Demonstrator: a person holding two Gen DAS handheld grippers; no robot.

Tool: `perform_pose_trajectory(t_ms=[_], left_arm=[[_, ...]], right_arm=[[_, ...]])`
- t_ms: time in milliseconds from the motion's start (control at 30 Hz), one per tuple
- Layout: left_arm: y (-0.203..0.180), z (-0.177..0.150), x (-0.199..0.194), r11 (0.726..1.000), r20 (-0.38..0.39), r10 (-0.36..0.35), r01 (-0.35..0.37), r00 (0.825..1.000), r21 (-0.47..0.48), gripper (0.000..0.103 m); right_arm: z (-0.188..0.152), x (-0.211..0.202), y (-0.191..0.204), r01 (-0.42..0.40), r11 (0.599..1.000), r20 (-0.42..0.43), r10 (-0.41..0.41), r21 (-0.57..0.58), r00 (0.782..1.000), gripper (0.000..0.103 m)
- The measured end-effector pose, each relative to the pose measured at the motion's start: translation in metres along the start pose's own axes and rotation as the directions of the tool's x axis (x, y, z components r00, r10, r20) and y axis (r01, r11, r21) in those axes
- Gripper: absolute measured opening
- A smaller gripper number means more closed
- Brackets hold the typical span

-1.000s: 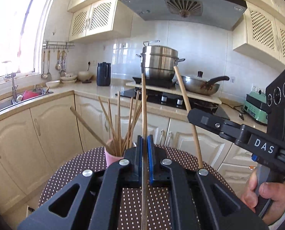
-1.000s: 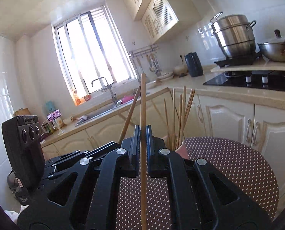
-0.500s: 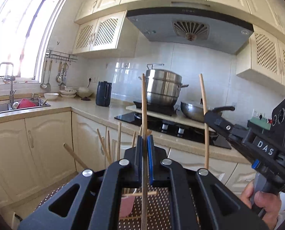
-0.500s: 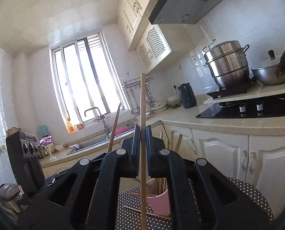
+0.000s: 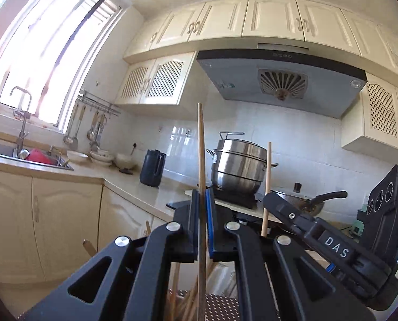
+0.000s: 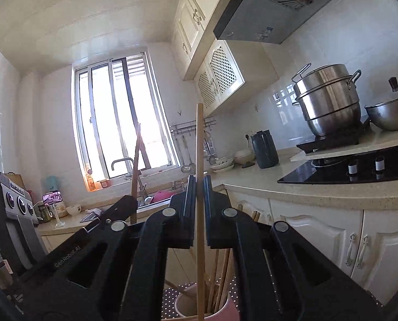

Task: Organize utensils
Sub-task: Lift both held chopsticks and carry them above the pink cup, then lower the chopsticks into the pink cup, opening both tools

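- Left gripper [image 5: 202, 200]: jaws clamped on one wooden chopstick [image 5: 201, 149], held upright; its lower end runs down out of sight behind the gripper body.
- Right gripper [image 6: 197, 187]: jaws likewise clamped on a second chopstick [image 6: 199, 144], upright, lower tip just inside the pink cup [image 6: 225, 311].
- Pink cup: stands on the dotted table [image 6: 370, 298], directly under both grippers, already holding a loose fan of chopsticks [image 6: 221, 278].
- Risk, collision: the two grippers sit close side by side; lowering both together could knock stick against stick or frame against frame.
- Risk, jam: a descending tip may catch on the crossed sticks in the cup and lever them out.
- Risk, tipping: the cup looks light; a sideways push from a pinned stick could topple it.
- Risk, early release: a stick dropped off-centre would likely bounce off the rim onto the table.
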State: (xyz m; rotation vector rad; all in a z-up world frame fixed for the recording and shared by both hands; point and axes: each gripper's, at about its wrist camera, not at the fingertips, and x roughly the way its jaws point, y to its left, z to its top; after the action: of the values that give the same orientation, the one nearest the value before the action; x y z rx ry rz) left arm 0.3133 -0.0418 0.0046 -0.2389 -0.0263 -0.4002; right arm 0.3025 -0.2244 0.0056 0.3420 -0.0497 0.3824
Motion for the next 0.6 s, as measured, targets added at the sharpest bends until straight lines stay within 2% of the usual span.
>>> perform_pose_trajectory(t_ms=[233,600], left_arm=[[0.004,-0.009,0.019,1.000,0.021,0.010,-0.010,1.000,0.026,0.005],[0.002,-0.031,0.037,0.996,0.033,0.038,-0.041,0.999,0.081,0.006]], right_arm=[[-0.016,0.027,-0.009,-0.036,0.999,-0.004,0.036,0.008,0.999,0.006],[-0.035,0.042,-0.017,-0.086,0.996,-0.031,0.086,-0.008,0.996,0.006]])
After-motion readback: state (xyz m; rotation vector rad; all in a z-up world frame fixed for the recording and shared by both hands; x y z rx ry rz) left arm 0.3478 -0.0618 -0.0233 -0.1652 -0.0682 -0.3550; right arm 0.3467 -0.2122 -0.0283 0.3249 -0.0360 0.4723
